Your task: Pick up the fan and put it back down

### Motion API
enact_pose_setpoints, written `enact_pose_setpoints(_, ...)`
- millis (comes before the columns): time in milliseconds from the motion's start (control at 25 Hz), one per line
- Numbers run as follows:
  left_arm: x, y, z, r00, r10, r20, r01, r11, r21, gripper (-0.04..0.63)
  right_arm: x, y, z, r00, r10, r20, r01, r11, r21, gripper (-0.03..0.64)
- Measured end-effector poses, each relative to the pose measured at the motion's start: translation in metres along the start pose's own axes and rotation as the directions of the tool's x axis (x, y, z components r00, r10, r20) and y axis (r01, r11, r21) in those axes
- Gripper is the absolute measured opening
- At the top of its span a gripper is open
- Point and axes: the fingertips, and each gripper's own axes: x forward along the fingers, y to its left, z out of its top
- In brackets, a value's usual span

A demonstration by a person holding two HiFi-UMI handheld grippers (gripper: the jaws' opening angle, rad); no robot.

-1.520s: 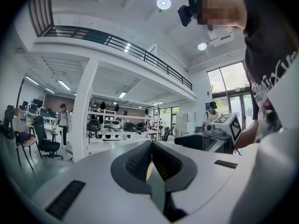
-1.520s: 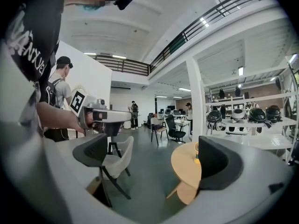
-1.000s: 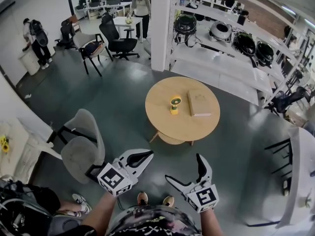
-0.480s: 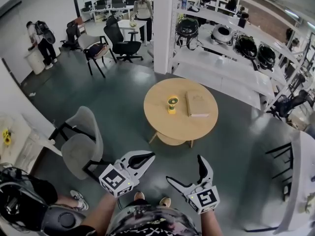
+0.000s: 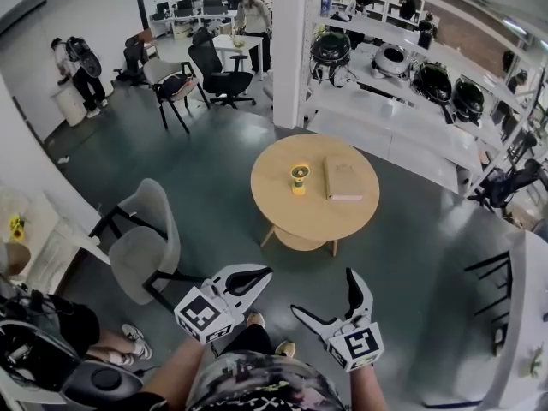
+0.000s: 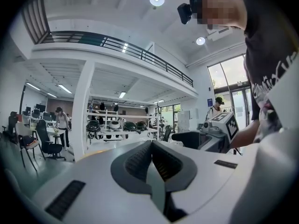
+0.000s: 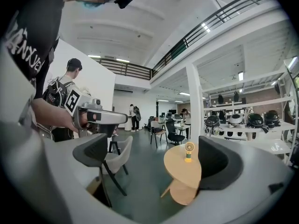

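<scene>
Head view, one fan (image 5: 299,178), one book (image 5: 344,178), left gripper (image 5: 257,274) closed, right gripper (image 5: 323,296) spread, empty.

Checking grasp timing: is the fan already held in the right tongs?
No, the fan stands on the round table, well away from the open, empty right tongs.

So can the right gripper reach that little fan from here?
Probably not yet. The fan stands on the round table, well beyond the open right gripper. Only floor lies between, so stepping closer should do.
</scene>
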Motion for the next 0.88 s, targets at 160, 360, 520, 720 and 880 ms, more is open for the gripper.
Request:
enact_pose_setpoints(160, 0.002, -0.004, -0.002, 1.000, -0.005, 0.001, 0.005, 1.000, 0.010, 0.018, -0.001, -0.001, -0.002, 1.000, 0.001, 0.006, -0.001, 1.000, -0.007, 0.586)
enact_pose_setpoints(360, 0.007, -0.005, -0.005, 1.000, -0.008, 0.001, 0.008, 1.000, 0.010, 0.018, -0.002, -0.004, -0.006, 1.000, -0.003, 0.000, 0.003, 1.000, -0.012, 0.586)
enact_pose_setpoints(520, 0.014, 0.002, -0.007, 1.000, -0.010, 0.007, 0.010, 1.000, 0.009, 0.018, 0.004, -0.011, -0.009, 1.000, -0.008, -0.005, 0.008, 1.000, -0.012, 0.586)
enact_pose_setpoints(720, 0.018, 0.014, -0.006, 1.000, -0.007, 0.012, 0.007, 1.000, 0.000, 0.018, 0.015, -0.016, -0.007, 1.000, -0.004, -0.008, 0.004, 1.000, -0.013, 0.586)
enact_pose_setpoints(880, 0.023, 0.029, -0.012, 1.000, -0.004, 0.002, 0.004, 1.000, -0.007, 0.018, 0.031, -0.023, -0.008, 1.000, 0.000, -0.011, 0.000, 1.000, -0.012, 0.586)
